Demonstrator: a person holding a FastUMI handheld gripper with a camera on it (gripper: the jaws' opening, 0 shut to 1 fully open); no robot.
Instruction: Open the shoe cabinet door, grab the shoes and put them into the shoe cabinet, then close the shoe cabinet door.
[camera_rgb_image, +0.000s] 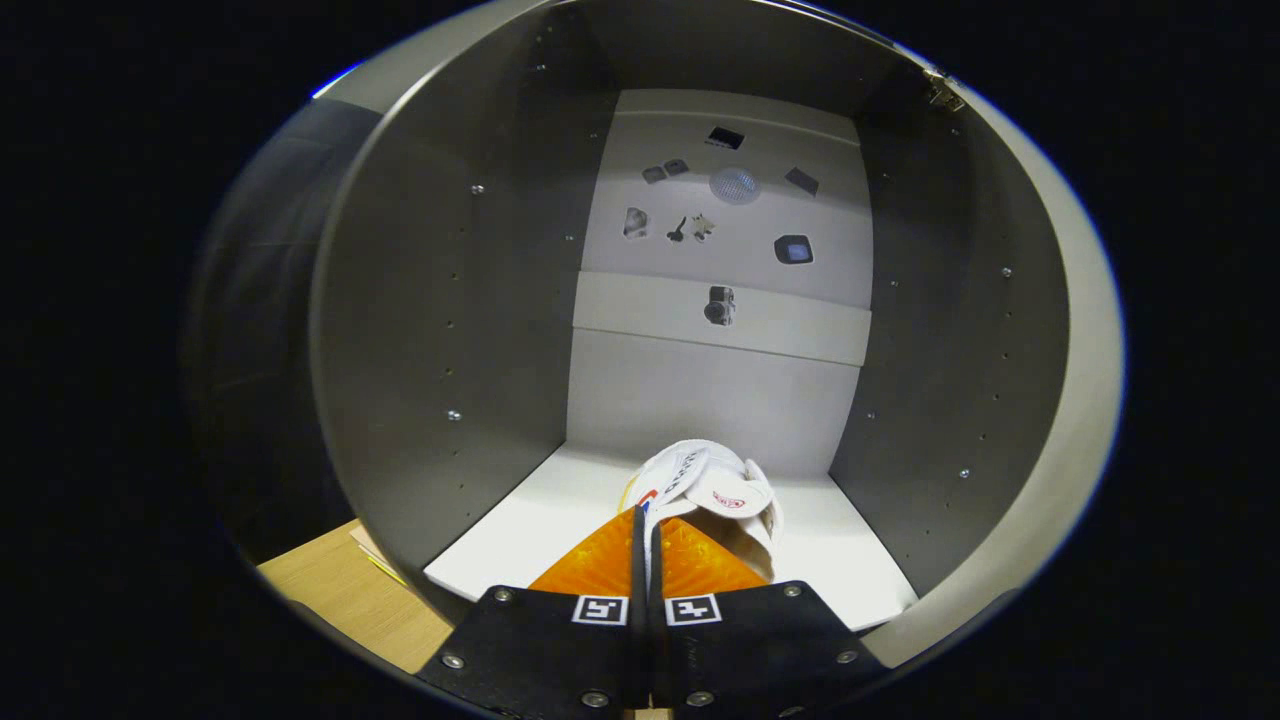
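One shoe (715, 492) gripped, inside the shoe cabinet (450, 300)
We see the gripper (645, 525) pinched nearly closed on the shoe's near edge; shoe lies just ahead over the cabinet floor, long axis unclear

Shoe cabinet (420, 330), interior, with bottom shelf (520, 545) carrying one shoe.

Pale flat bottom shelf, bounded by grey side walls and a light back panel (720, 390); a crosswise strip runs over the back panel partway up. On the shelf: one white shoe (715, 490), lying towards the rear middle, near the back panel. The gripper (645, 520) has its fingers brought nearly together on the shoe's near edge. A light wooden surface (345, 590) lies below the shelf's front left corner.
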